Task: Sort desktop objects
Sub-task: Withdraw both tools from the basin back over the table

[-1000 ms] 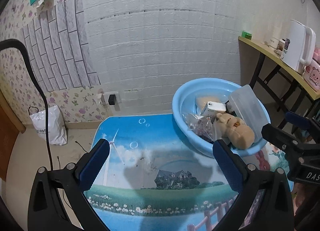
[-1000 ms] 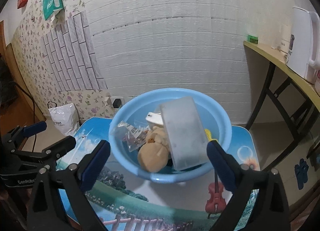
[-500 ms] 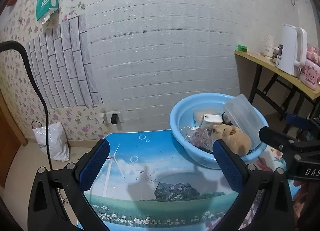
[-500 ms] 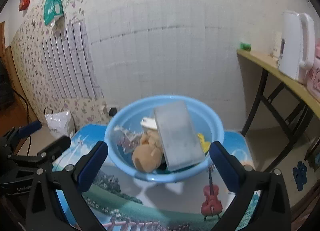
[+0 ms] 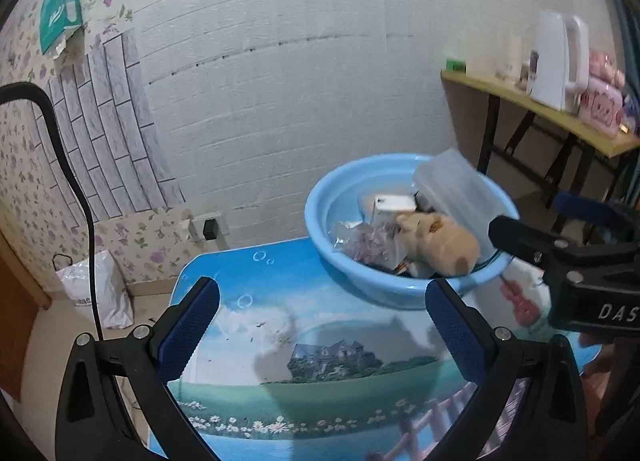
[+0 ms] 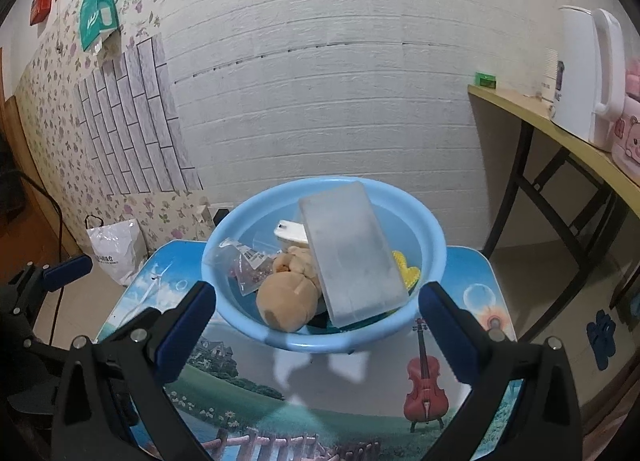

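Both tongs, left (image 5: 322,327) and right (image 6: 318,323), wide and empty, drawn back from the filled basin (image 6: 430,231), sorting apparently done.

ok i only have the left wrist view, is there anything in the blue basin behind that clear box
observer: yes, a yellow item lies in the blue basin, on the far side of the clear box from the plush toy. I can't tell what it is.
operator: is the right tool holding anything
observer: no, the right tool is open and empty; in its view the basin sits between its fingers.
operator: whats the box resting on
observer: its low end sits at the near rim, over something dark that is mostly hidden.
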Tool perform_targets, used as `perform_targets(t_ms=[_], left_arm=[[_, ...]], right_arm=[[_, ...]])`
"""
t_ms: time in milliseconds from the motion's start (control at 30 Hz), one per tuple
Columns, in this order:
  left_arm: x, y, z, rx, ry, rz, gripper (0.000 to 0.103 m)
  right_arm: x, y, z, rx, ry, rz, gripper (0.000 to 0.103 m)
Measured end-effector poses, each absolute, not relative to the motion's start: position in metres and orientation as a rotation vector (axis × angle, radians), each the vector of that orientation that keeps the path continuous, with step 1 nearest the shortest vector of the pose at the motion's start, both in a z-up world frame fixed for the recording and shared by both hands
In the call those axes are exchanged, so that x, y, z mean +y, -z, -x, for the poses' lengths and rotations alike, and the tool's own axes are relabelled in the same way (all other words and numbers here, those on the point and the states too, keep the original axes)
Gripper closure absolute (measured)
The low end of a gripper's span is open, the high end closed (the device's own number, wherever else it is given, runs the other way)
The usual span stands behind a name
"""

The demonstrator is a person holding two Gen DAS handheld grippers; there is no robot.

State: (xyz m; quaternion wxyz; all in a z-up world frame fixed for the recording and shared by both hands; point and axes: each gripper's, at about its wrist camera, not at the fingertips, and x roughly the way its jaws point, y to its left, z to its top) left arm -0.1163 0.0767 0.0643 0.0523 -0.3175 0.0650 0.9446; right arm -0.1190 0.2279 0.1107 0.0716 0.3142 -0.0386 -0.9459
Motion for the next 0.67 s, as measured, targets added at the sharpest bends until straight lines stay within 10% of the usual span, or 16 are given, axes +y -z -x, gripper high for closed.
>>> perform_targets(t_ms=[667], left_arm=[[0.064, -0.073, 0.102, 0.151, -2.939, 0.963, 0.0]], right_arm=[[0.222, -0.118, 0.108, -0.085, 2.838, -0.944, 0.0]])
